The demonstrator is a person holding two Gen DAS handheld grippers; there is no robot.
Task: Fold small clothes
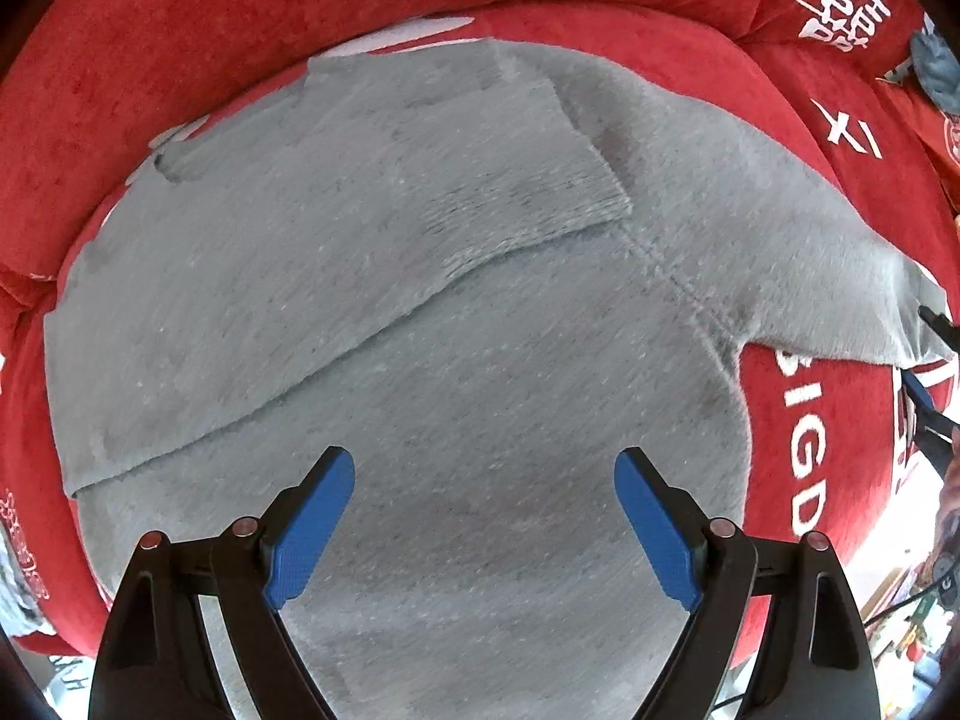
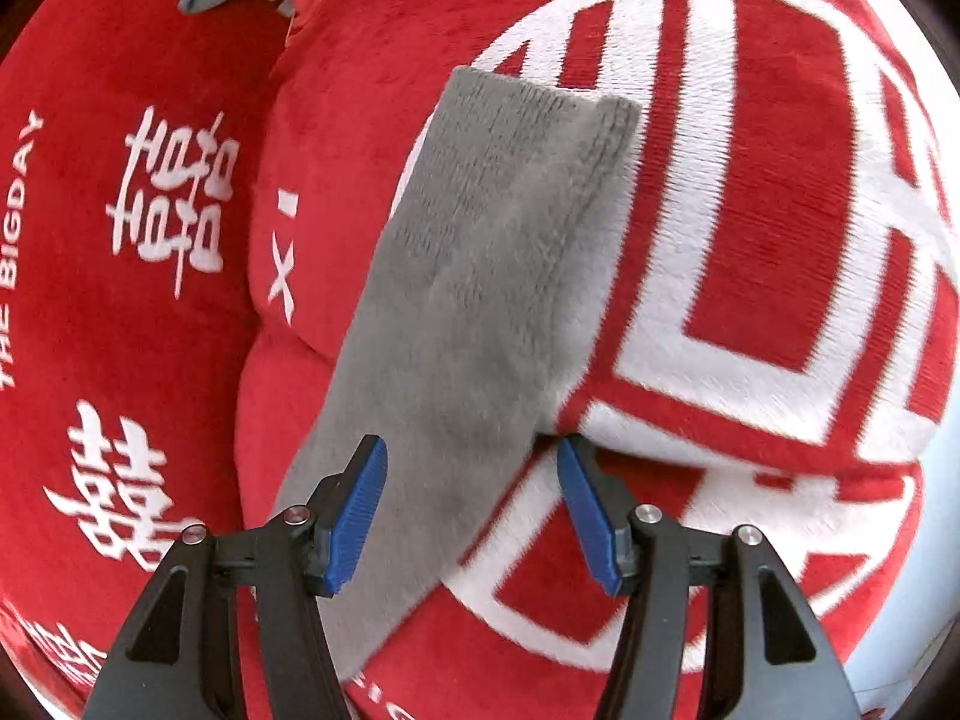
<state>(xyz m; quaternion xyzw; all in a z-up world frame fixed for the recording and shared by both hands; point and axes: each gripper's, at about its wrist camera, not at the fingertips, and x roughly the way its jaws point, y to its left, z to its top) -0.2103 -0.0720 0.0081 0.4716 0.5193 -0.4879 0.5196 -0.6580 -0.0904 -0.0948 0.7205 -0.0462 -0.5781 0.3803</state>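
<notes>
Jaws gape over grey sweater [image 1: 420, 300]; its far sleeve runs off-frame.

Over the flat grey sweater [image 1: 420, 312] nothing stands up, so a gripper can pass freely there. Behind the sweater, the red sofa back [image 1: 240, 18] closes the way.

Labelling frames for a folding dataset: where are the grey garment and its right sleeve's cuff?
Grey garment [image 1: 420, 360], left wrist view, middle of its body.
Sleeve cuff [image 2: 540, 114], right wrist view, ribbed end.
</notes>
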